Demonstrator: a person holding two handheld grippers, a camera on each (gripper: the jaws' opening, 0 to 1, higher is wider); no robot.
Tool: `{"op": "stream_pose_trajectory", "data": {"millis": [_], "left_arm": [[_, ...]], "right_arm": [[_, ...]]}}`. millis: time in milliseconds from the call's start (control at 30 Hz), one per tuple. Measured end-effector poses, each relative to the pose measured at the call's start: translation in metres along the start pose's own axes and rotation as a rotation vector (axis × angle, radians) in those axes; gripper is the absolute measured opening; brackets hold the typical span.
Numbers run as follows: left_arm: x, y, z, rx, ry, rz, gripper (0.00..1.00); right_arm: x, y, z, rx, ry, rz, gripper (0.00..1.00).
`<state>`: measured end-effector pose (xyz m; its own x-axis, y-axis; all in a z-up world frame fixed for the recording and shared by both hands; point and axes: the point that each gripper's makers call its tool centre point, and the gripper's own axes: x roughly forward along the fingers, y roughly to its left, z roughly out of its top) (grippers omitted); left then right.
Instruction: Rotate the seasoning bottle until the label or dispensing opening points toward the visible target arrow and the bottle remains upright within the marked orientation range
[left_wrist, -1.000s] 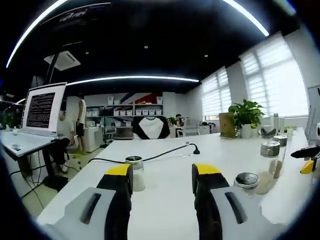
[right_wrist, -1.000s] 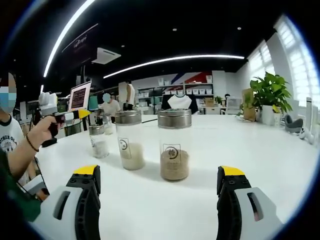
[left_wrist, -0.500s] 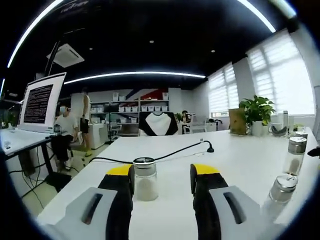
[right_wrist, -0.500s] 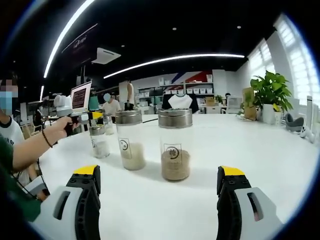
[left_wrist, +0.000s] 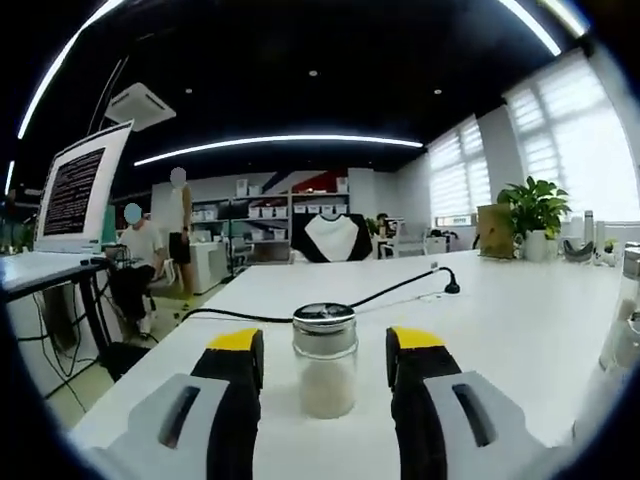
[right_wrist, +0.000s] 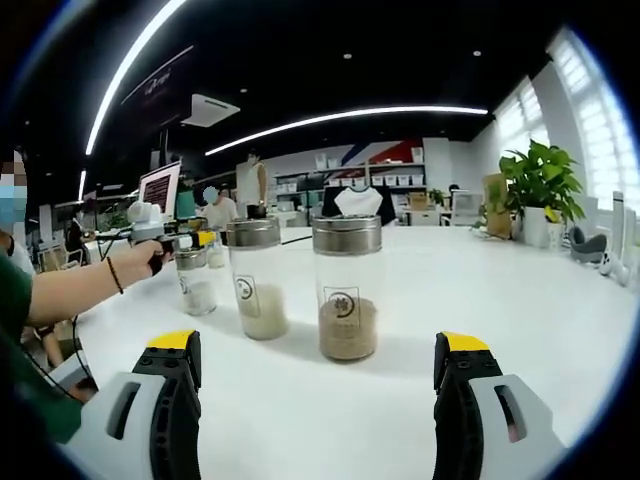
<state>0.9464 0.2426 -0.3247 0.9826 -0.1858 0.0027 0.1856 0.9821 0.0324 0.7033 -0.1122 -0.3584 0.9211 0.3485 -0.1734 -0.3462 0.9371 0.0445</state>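
Note:
A small glass seasoning bottle with a silver cap and white powder stands upright on the white table. It sits between the yellow-tipped jaws of my left gripper, which is open and clear of the glass on both sides. My right gripper is open with nothing in it, low over the table. Ahead of it stand a brown-filled jar, a cream-filled jar and a small bottle. A hand holds the left gripper behind them at the left.
A black cable with a desk microphone runs across the table. Two jars show at the right edge. A potted plant stands at the far right, a monitor at the left, with people and shelves behind.
The left gripper's view has closed in on the small bottle, which now stands centred between its jaws. In the right gripper view the hand with the left gripper has moved right, toward the bottles.

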Motion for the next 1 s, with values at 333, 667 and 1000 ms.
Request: {"op": "stream_pose_trajectory", "data": {"millis": [333,667,1000], "left_arm": [[0.026,0.005,-0.004,-0.020,0.013,-0.014,0.48],[0.031,0.002,-0.002,-0.039,0.002,-0.046,0.33],[0.028,0.003,-0.002,-0.036,-0.002,-0.047,0.33]], "right_arm": [[0.000,0.002,-0.001,0.007,0.001,0.008,0.99],[0.002,0.002,-0.002,0.011,0.006,0.007,0.99],[0.003,0.006,-0.004,0.005,0.019,0.018,0.99]]}}
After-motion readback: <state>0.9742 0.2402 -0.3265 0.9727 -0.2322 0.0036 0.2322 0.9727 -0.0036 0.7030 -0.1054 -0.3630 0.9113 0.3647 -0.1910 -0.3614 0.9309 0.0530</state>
